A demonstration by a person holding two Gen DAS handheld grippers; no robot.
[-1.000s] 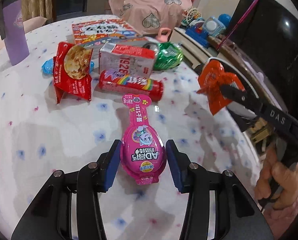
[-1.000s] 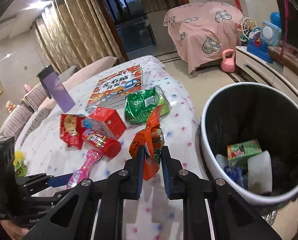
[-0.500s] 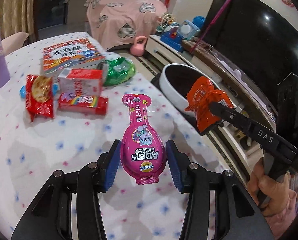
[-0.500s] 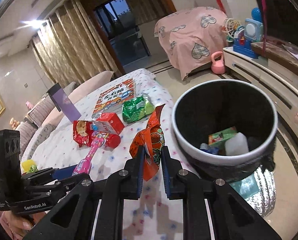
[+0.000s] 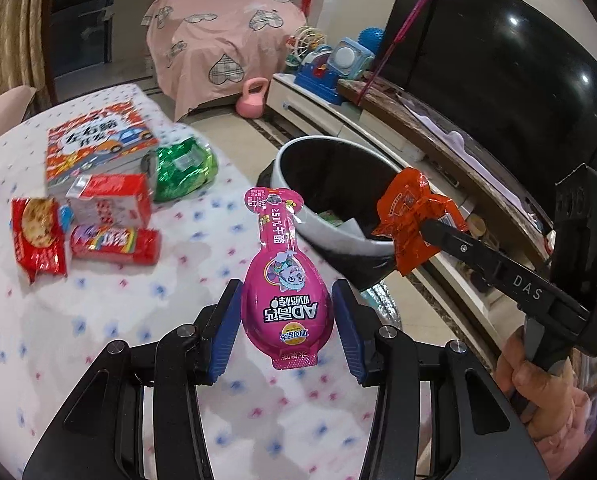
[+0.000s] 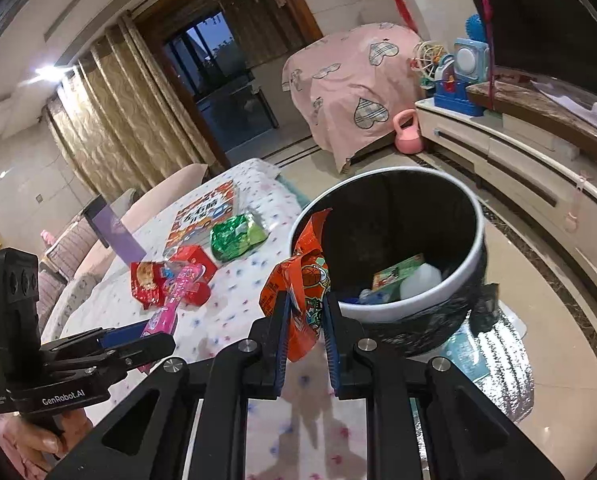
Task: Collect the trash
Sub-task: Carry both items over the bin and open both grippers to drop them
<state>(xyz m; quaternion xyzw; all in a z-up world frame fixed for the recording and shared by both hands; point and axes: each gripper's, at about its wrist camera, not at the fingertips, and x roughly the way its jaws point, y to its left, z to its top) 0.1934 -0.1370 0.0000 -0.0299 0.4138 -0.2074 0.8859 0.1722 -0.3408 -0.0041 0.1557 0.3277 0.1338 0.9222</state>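
Trash remaining on my dotted tablecloth, left to right: red snack bag, red box, green wrapper. My left gripper clamps the pink egg-shaped packet above the cloth. My right gripper pinches the orange wrapper tight beside the bin.

Indoor light was bright; glare spotted the TV screen, a ceiling lamp flared, fisheye edges bent, snacks beside the book blurred.

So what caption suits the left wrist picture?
Left gripper carries a pink snack packet toward the bin.
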